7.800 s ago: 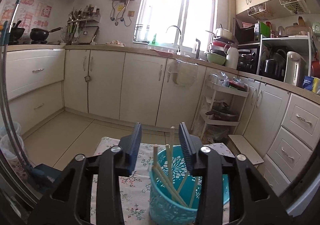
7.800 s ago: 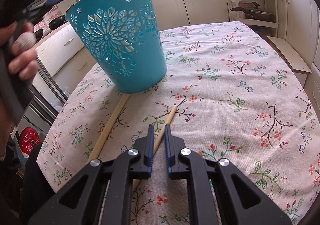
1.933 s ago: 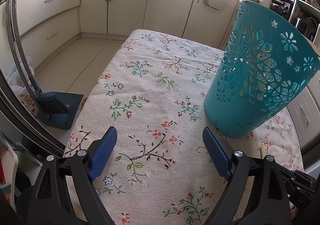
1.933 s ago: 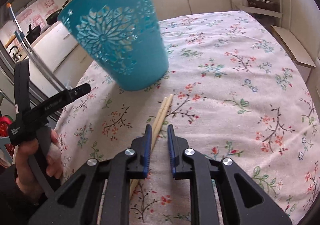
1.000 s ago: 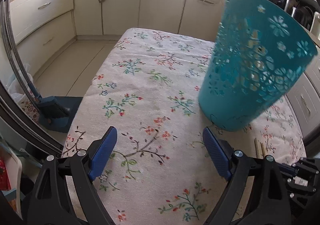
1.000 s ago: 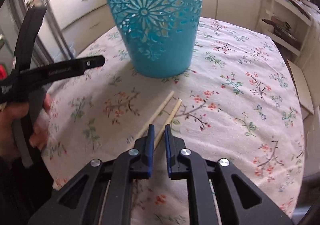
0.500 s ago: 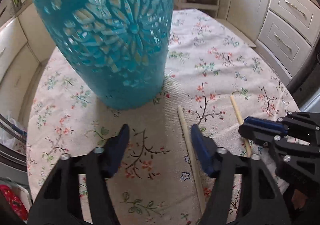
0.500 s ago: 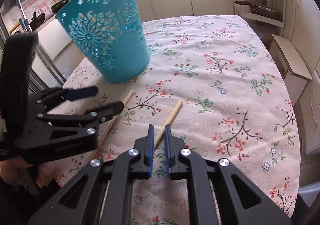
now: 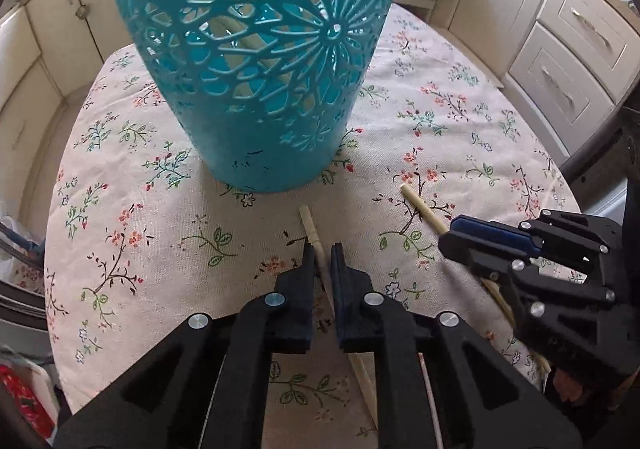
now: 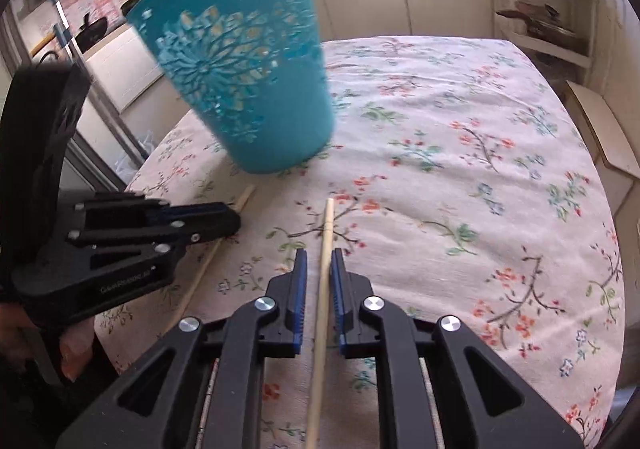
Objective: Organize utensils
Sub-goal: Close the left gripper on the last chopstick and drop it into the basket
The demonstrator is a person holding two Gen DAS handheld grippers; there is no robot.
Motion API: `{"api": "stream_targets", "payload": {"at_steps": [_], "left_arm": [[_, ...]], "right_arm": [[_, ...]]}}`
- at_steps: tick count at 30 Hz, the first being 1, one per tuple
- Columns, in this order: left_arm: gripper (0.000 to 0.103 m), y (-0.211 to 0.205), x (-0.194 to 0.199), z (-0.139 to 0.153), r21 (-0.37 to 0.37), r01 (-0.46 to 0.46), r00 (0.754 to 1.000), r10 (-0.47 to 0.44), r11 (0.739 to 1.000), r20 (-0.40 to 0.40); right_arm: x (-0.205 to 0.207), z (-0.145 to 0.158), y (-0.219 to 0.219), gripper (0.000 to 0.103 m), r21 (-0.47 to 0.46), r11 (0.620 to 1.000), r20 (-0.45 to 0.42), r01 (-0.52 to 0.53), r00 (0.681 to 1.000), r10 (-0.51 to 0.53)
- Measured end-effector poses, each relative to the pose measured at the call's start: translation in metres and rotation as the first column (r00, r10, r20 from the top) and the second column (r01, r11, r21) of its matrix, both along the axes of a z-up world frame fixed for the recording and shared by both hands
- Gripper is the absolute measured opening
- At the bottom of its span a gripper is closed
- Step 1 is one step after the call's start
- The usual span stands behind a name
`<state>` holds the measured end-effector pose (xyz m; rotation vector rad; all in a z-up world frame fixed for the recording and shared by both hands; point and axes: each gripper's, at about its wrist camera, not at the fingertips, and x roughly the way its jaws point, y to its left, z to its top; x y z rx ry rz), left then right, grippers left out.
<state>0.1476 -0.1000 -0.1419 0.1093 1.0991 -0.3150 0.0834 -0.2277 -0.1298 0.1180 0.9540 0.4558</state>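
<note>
Both grippers are clamping 1 chopstick each: left gripper point(image 9: 321, 254) and right gripper point(image 10: 319, 263), at the 6 o'clock side of the teal basket point(image 9: 256, 61).

Left wrist: low over the table point(image 9: 120, 233), facing steeply down, basket point(image 9: 256, 61) close ahead.
Right wrist: low, facing down across the table, basket farther.
Shared: basket, tablecloth, both chopsticks, each other's gripper.

Left claw point(image 9: 321, 254) has just closed on a chopstick point(image 9: 310, 223).
</note>
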Motion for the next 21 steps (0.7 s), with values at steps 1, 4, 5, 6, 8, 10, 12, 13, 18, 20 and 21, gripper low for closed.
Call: {"api": "stream_targets", "payload": {"at_steps": [1, 4, 5, 6, 8, 10, 12, 13, 18, 20, 21], "left_arm": [[0.009, 0.0, 0.001, 0.0, 0.003, -0.001, 1.0, 0.001, 1.0, 0.0], [0.005, 0.002, 0.002, -0.002, -0.027, 0.001, 1.0, -0.001, 1.0, 0.0], [0.005, 0.006, 0.0, 0.0, -0.055, -0.004, 1.0, 0.004, 0.998, -0.004], [0.005, 0.011, -0.004, 0.003, -0.095, -0.007, 1.0, 0.007, 0.995, 0.003], [0.005, 0.021, -0.014, 0.015, -0.172, 0.004, 1.0, -0.001, 0.985, 0.02], [0.005, 0.032, -0.025, 0.031, -0.255, 0.035, 0.999, -0.024, 0.966, 0.044], [0.005, 0.041, -0.035, 0.054, -0.351, 0.071, 0.996, -0.045, 0.934, 0.082], [0.005, 0.048, -0.04, 0.069, -0.4, 0.09, 0.993, -0.05, 0.912, 0.109], [0.005, 0.065, -0.045, 0.141, -0.525, 0.144, 0.965, 0.0, 0.839, 0.264], [0.005, 0.068, -0.044, 0.17, -0.539, 0.153, 0.933, 0.058, 0.828, 0.354], [0.005, 0.072, -0.044, 0.183, -0.536, 0.156, 0.912, 0.087, 0.83, 0.401]], "right_arm": [[-0.001, 0.0, 0.001, 0.013, -0.006, 1.0, 0.005, 0.001, 1.0, -0.001], [-0.002, -0.001, -0.006, 0.013, 0.01, 1.0, 0.01, 0.027, 1.0, -0.028], [-0.002, -0.002, -0.009, 0.013, 0.024, 0.999, 0.008, 0.038, 0.999, -0.039], [-0.002, -0.003, -0.013, 0.013, 0.048, 0.998, 0.0, 0.049, 0.999, -0.049], [-0.002, -0.004, -0.014, 0.013, 0.065, 0.996, -0.002, 0.058, 0.998, -0.058], [-0.002, -0.003, -0.011, 0.013, 0.051, 0.997, 0.008, 0.055, 0.998, -0.056], [-0.003, -0.003, -0.01, 0.015, 0.046, 0.998, 0.013, 0.052, 0.999, -0.053], [-0.003, -0.002, -0.009, 0.016, 0.046, 0.998, 0.014, 0.052, 0.999, -0.052], [-0.005, -0.002, -0.009, 0.016, 0.06, 0.997, 0.011, 0.056, 0.998, -0.056], [-0.005, -0.003, -0.011, 0.016, 0.067, 0.996, 0.008, 0.057, 0.998, -0.057], [-0.005, -0.003, -0.011, 0.016, 0.069, 0.996, 0.008, 0.057, 0.998, -0.058]]}}
